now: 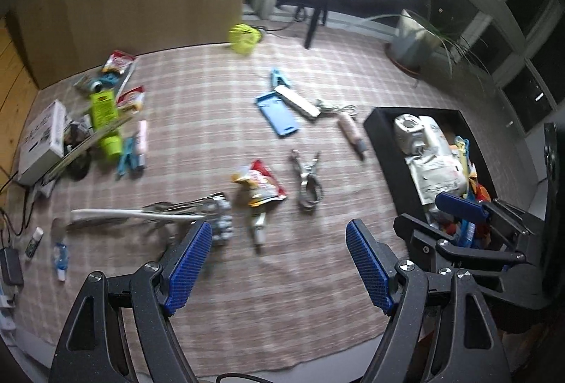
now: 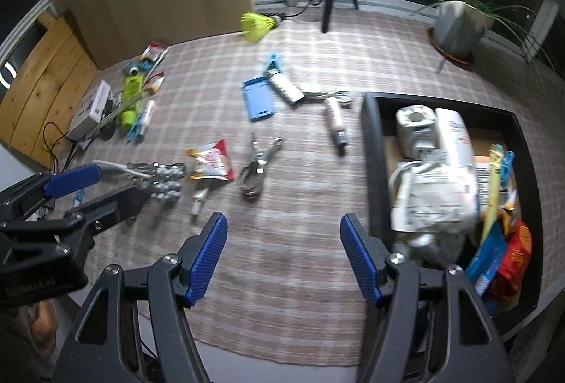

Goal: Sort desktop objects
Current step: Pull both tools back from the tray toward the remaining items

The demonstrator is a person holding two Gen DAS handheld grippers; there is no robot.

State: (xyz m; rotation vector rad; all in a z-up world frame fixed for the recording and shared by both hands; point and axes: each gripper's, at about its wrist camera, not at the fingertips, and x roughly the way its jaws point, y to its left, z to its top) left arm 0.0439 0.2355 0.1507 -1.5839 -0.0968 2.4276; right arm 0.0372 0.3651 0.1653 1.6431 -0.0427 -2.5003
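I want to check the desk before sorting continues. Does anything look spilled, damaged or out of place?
Nothing looks spilled or broken. The black tray is piled high at its near end, with packets leaning on one another. A yellow shuttlecock lies alone at the far edge of the checked cloth.

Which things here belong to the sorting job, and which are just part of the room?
Job things:
black tray
snack packet
metal clip
blue card
left gripper and right gripper, both open and empty

Just lying about:
potted plant
tripod
checked cloth
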